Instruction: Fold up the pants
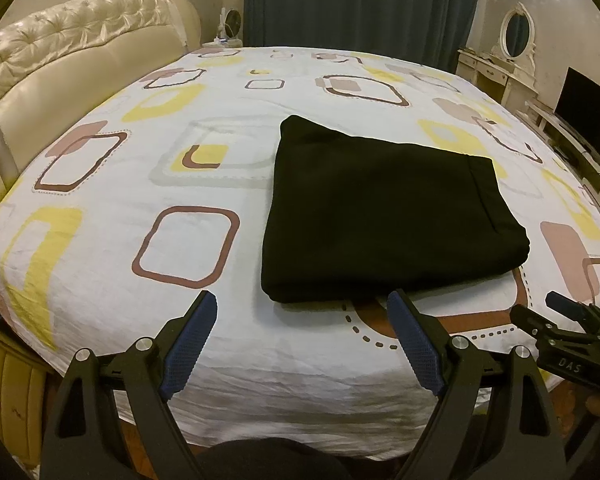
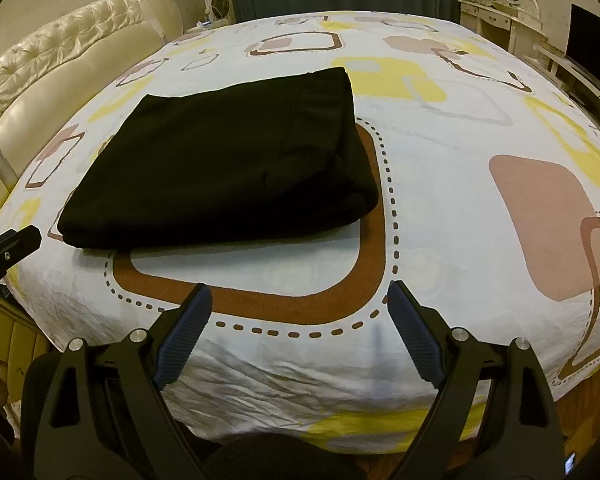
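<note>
One bed fills both views, its white sheet printed with brown, pink and yellow rounded squares; its near edge is cut off behind the grippers, and the fisheye bends its far corners out of true. One cream tufted headboard runs along the left, partly cropped by the lens rim. One dark teal curtain hangs behind the bed, its top and bottom out of sight. On the sheet lies one pair of black pants, folded into a compact rectangle towards the near side of the bed, resting partly over a large brown rounded-square print; the cloth is so dark that the layers and seams are hard to make out, apart from a hem line along the right edge. One pale dressing table with an oval mirror and one dark screen stand at the far right, small and blurred. Two grippers show: the left gripper and the right gripper, each with its blue pads spread wide and nothing between them, both above the near edge of the bed, short of the pants and not touching them. In each view only a tip of the other gripper shows at the side.
</note>
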`<state>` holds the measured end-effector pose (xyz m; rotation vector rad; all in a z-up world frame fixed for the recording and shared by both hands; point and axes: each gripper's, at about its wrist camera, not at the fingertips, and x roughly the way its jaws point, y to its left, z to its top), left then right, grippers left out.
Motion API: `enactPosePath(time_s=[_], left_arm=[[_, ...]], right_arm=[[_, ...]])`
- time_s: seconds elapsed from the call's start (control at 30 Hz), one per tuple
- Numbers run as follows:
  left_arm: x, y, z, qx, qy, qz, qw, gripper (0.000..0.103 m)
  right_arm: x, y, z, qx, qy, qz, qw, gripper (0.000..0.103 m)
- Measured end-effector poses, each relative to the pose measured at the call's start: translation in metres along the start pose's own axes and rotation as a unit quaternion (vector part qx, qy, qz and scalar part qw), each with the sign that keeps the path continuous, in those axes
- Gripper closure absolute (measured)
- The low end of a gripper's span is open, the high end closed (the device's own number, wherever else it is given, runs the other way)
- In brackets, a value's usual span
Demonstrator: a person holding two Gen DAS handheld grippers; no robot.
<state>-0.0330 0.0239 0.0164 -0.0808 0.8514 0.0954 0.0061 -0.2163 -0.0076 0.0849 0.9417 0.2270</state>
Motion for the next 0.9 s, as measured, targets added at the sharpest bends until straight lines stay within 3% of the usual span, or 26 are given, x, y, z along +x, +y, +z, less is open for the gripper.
enactPosePath(time_s=[0.3,0.47,0.6,0.73,0.8,0.9], left_arm=[[-0.004,-0.004,0.0,0.011,-0.005,0.005,0.9999,0.016],[-0.01,-0.007,0.002,0.027,-0.025,0.041,0.9985,0.013],[-0.031,-0.006,0.011,0.034,-0.07,0.015,0.9968,0.013],[-0.034,0.011,0.04,0.031,-0.07,-0.001,0.9971,0.012],[-0.023,0.025,0.053,0.032,-0.07,0.011,0.997,0.012],[0.019,0.062,0.084,0.022,-0.057,0.065,0.996,0.012]], right_arm=[[0.001,0.002,-0.001,-0.003,0.004,0.002,1.0,0.014],[0.003,0.003,-0.003,-0.004,0.006,0.005,1.0,0.014],[0.005,0.003,-0.004,-0.001,0.01,0.011,1.0,0.014],[0.0,-0.002,0.003,0.018,0.014,0.038,0.999,0.014],[-0.006,-0.009,0.018,0.021,-0.001,0.046,0.999,0.014],[-0.004,-0.031,0.059,0.031,-0.031,0.04,0.998,0.011]])
